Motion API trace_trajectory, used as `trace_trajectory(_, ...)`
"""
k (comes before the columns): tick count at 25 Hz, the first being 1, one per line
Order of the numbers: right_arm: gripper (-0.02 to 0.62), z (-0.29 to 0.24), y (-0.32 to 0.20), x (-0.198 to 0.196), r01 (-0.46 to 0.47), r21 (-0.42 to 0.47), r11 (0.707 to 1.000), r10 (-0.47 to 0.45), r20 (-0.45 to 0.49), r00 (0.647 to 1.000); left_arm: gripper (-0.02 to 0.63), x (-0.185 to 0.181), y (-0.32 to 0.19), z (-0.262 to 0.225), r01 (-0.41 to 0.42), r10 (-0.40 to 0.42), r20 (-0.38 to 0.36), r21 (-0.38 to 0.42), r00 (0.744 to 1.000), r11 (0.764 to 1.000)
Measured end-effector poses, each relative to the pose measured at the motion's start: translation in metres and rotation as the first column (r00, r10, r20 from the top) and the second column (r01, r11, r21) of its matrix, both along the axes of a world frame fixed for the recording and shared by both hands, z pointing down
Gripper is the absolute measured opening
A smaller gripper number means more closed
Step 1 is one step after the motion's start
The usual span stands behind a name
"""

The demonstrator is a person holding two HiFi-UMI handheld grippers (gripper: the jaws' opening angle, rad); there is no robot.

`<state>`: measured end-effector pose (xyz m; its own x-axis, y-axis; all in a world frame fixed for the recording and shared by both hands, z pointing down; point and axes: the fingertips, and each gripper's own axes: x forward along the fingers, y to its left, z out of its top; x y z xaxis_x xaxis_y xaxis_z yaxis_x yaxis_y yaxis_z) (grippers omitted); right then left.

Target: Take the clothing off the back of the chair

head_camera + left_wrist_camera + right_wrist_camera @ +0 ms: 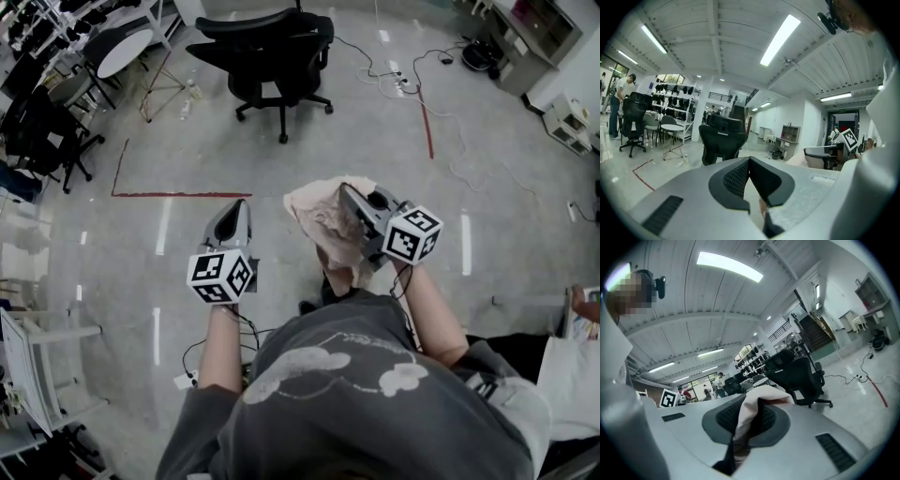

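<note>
Got pink cloth (314,217) pinched in right gripper (345,194), left gripper (240,204) closed up empty, chair (272,47) well off.

Person, lower half of frame: grey T-shirt (375,422), short sleeves, white cloud print (298,364) on it. 2 units, same build: left hand-held gripper (242,204) at centre left, right hand-held gripper (345,192) at centre right. Pale grey shells, black mesh-textured pads (736,180), dark ribbed slots on top. Each carries 1 cube (222,275) of black-and-white square markers. Thin black cable (246,326) under the left one.
</note>
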<state>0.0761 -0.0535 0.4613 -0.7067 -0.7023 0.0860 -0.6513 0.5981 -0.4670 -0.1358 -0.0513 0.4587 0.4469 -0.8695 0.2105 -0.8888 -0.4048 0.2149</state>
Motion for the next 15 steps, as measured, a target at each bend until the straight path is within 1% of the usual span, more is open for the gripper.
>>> trace_trajectory(3, 0.009, -0.005, -0.002, 0.005, -0.039, 0.003, 0.999, 0.039, -0.007, 0.999, 0.0, -0.008, 0.005, -0.002, 0.007, -0.007, -0.006, 0.002, 1.0, 1.0)
trace_trajectory(7, 0.009, -0.009, -0.002, 0.005, -0.064, 0.032, 0.997, 0.065, -0.023, 0.998, 0.0, -0.012, 0.01, 0.0, 0.005, -0.005, -0.007, 0.001, 1.0, 1.0)
trace_trajectory(15, 0.008, -0.013, 0.003, -0.004, -0.066, 0.042, 0.997, 0.067, -0.04, 0.997, 0.0, -0.013, 0.009, -0.004, -0.005, 0.005, -0.014, 0.012, 1.0, 1.0)
